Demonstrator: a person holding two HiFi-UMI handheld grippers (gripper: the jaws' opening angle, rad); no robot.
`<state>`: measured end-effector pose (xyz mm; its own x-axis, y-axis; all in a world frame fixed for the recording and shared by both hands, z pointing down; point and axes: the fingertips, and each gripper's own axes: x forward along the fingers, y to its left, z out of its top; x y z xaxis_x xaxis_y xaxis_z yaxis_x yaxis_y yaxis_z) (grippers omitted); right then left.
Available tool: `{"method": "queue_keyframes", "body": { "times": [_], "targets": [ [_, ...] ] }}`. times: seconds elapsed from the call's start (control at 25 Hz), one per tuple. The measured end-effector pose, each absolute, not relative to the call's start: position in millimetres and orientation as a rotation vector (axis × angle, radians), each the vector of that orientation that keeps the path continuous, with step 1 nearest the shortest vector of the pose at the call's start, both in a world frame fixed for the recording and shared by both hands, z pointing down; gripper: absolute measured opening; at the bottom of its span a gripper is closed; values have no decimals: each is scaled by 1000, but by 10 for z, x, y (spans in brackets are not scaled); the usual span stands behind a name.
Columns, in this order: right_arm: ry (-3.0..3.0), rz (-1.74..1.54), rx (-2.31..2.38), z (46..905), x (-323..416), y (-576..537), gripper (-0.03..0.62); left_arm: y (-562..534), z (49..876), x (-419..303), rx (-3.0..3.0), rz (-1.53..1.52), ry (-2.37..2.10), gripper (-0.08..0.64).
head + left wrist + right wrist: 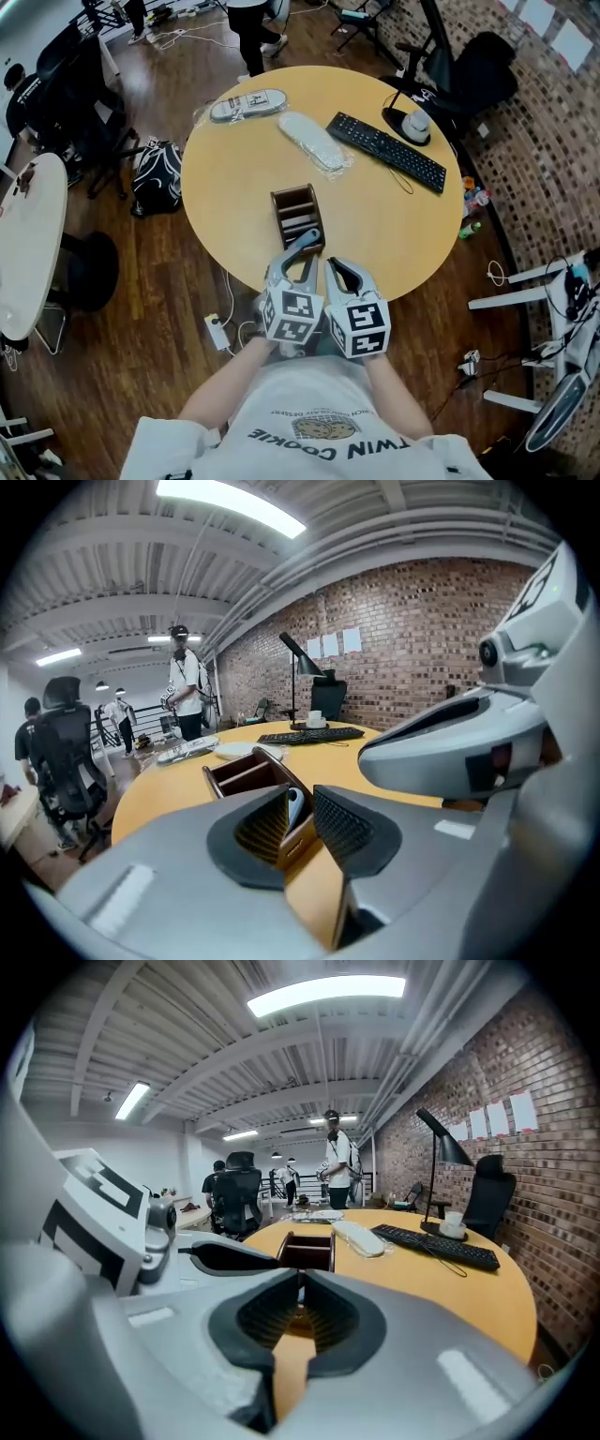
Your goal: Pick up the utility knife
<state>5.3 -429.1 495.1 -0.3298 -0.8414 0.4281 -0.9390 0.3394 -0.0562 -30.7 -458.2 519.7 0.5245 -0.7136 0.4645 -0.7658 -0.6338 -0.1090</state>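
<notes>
Round wooden desk [225,178]. At its near edge the left tool [302,248] is released, jaws apart and empty, facing the box [295,211]; the knife [293,808] sits in the box's nearest compartment. The right tool [340,270], beside the left, is clenched on nothing.

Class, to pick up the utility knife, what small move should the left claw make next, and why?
Probably ease the left claw forward, then close. Its jaws stand open, with a pale handle, likely the knife, just beyond them in the wooden organizer's near compartment. The pads aren't touching it.
</notes>
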Motion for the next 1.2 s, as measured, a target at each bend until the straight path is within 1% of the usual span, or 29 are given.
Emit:
{"method": "queue_keyframes", "body": {
  "times": [0.24, 0.56, 1.2],
  "targets": [
    [-2284, 451, 1555, 5054, 221, -4485, 15, -4791, 5480, -187, 2651, 937, -1354, 115],
    [-2273, 493, 1523, 5167, 525, -4674, 15, -4980, 5747, -70, 2608, 1133, -1453, 133],
    [-2276, 579, 1445, 5381, 685, -4681, 15, -5166, 5876, -43, 2572, 1423, -1606, 129]
  ]
}}
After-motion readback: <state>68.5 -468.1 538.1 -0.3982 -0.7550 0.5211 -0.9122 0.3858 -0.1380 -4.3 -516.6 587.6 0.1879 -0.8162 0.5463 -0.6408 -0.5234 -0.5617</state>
